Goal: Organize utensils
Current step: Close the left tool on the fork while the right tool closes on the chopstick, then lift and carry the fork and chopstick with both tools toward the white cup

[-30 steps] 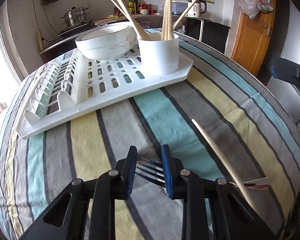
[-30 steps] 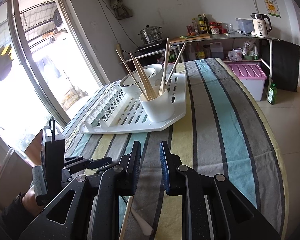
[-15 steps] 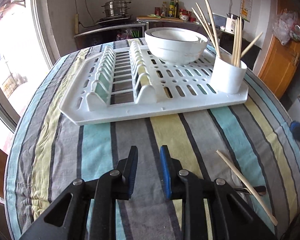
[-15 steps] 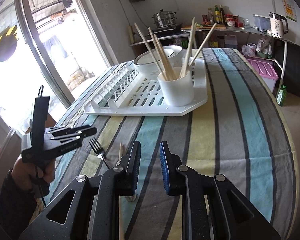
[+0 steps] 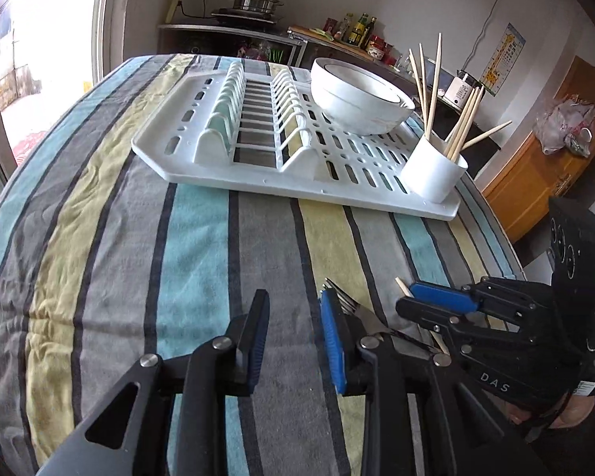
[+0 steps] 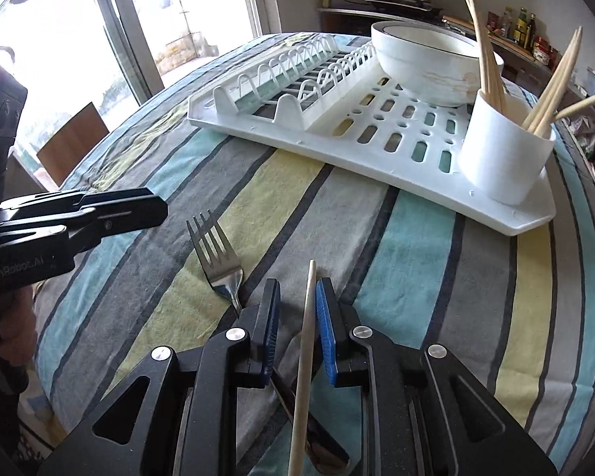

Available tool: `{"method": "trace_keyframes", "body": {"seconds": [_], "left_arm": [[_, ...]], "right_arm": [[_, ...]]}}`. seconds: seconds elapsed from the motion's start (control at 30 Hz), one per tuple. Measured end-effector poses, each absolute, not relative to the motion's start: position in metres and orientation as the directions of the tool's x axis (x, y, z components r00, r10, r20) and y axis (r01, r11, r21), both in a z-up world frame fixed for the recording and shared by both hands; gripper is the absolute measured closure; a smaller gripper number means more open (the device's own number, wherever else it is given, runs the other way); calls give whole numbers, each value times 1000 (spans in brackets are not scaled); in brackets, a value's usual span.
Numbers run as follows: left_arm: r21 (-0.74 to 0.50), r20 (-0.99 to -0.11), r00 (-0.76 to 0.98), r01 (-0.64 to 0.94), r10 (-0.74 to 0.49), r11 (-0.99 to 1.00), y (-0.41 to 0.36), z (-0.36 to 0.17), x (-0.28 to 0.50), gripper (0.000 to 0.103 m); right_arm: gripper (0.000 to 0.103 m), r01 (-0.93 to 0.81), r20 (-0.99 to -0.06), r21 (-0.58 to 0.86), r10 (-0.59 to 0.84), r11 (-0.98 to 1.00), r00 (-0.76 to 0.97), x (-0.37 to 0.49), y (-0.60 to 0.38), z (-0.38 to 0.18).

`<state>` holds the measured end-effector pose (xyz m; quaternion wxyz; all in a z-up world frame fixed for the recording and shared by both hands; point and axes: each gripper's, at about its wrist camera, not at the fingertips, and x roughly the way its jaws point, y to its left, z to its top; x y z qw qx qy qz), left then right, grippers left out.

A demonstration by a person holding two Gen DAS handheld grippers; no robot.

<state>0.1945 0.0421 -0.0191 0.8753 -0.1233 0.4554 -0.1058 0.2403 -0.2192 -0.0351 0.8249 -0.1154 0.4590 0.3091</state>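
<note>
Step in hand, as I judge it: pinch the loose chopstick (image 6: 303, 361) at lower centre and lift clear of the fork (image 6: 217, 254) beside it on the table (image 6: 416, 277). Right tool (image 6: 297, 317): jaws narrow, just closing, straddling the chopstick; contact unclear. Left tool (image 5: 293, 341): partly open, just widening, empty. Cup (image 6: 503, 158) stands upper right.

**Both grippers low over the near edge of the table**

The right gripper (image 6: 297, 309) tilts steeply down, its jaws just closing, a narrow gap left. The left gripper (image 5: 293, 329) hovers beside it, jaws slightly parted and just widening, nothing between them.
</note>
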Motion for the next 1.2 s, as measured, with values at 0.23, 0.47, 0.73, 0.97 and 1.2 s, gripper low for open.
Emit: {"method": "trace_keyframes", "body": {"seconds": [0.23,0.47,0.73,0.97,1.2], "left_arm": [[-392,-780,509,59,-365,918,22,-32,203,70],[-354,-759,551,98,-347,930,-3,-32,212,70],[-297,-776,560,83,-291,951,-20,-30,230,66],[-146,-808,570,48,-147,988,-48,-30,242,65],[-57,-807,585,58,-80,997,-62,-31,248,76]], "right_arm": [[98,-577,-836,50,351,815,422,245,-237,-34],[98,-518,-831,67,335,853,444,251,-277,-34],[98,-492,-823,90,343,866,453,255,-293,-34],[98,-471,-819,93,337,877,465,255,-307,-34],[98,-440,-815,101,329,892,478,256,-324,-34]]}}
